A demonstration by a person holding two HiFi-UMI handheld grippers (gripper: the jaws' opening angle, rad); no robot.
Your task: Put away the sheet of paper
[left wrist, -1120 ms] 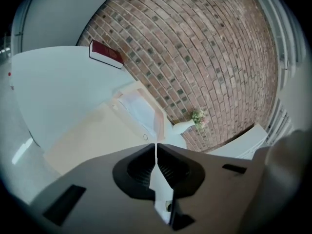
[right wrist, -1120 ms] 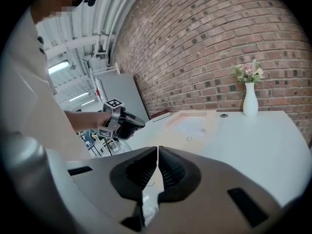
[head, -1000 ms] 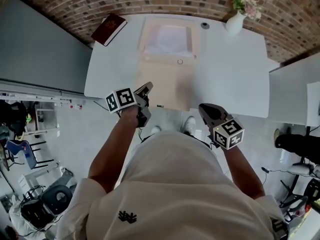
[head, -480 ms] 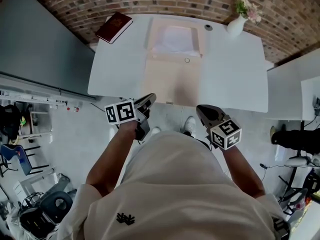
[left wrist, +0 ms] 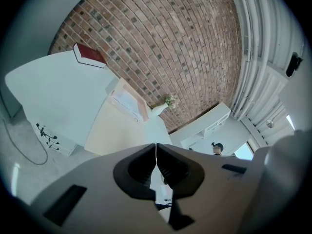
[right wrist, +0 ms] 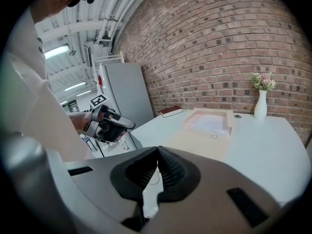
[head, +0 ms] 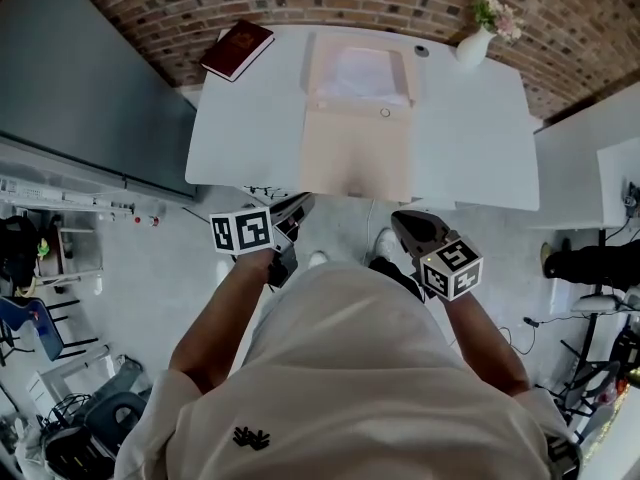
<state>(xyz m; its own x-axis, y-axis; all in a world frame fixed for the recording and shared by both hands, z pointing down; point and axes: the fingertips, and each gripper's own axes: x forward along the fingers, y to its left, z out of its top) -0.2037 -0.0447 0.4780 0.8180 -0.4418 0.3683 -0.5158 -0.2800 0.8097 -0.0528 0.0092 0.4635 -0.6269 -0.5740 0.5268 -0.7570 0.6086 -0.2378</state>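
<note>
A white sheet of paper (head: 358, 71) lies in the far half of an open beige folder (head: 355, 158) on the white table (head: 240, 138). Both grippers hang in front of the table's near edge, over the floor and close to my body. My left gripper (head: 300, 204) is shut with nothing in it, and so is my right gripper (head: 400, 220). In the left gripper view the shut jaws (left wrist: 156, 146) point at the folder (left wrist: 112, 128) and paper (left wrist: 126, 99). The right gripper view shows its shut jaws (right wrist: 157, 153), the paper (right wrist: 209, 122) and the left gripper (right wrist: 109, 123).
A red book (head: 237, 48) lies at the table's far left corner. A white vase with flowers (head: 472, 43) and a small round object (head: 421, 51) stand at the far right. A grey cabinet (head: 90, 88) stands left, another white table (head: 590, 168) right, a brick wall behind.
I have backed away from the table: its near edge now lies farther from both grippers. Both grippers stay shut and empty.
</note>
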